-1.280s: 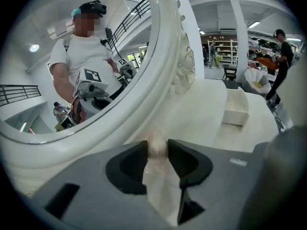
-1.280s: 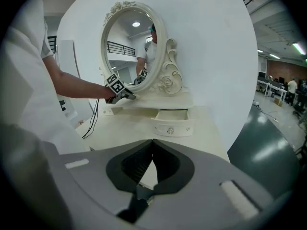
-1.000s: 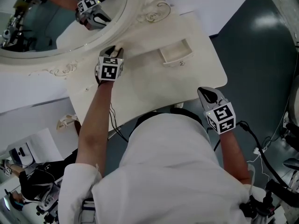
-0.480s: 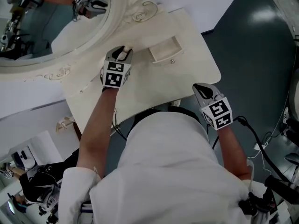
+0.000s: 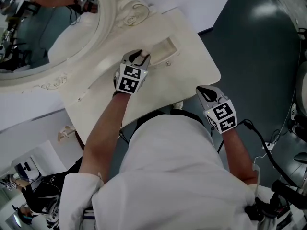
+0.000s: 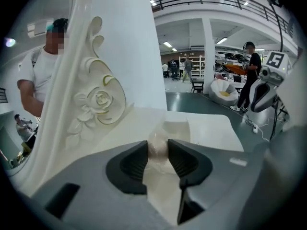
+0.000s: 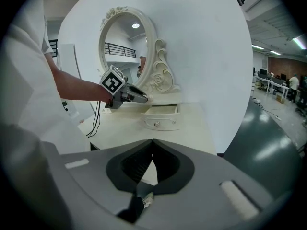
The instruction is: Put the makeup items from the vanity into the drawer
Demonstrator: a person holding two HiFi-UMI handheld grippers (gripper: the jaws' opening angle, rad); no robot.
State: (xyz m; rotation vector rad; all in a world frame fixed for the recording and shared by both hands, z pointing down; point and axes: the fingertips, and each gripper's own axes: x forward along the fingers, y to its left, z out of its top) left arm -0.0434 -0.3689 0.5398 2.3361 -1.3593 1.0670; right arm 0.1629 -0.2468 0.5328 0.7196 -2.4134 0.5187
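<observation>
My left gripper hovers over the cream vanity top, right beside the small open drawer. Its jaws are shut on a small pale, rounded makeup item, seen in the left gripper view with the drawer just beyond it. From the right gripper view the left gripper points at the drawer from the left. My right gripper hangs off the vanity's front right edge, jaws shut with nothing between them.
An oval mirror in an ornate carved frame stands at the back of the vanity, close to the left of the drawer. A cable runs under the left arm. Dark grey floor lies to the right, with cables.
My left gripper has carried the pale item to the right, from near the mirror frame to the drawer's edge. The right gripper has stayed about where it was.
</observation>
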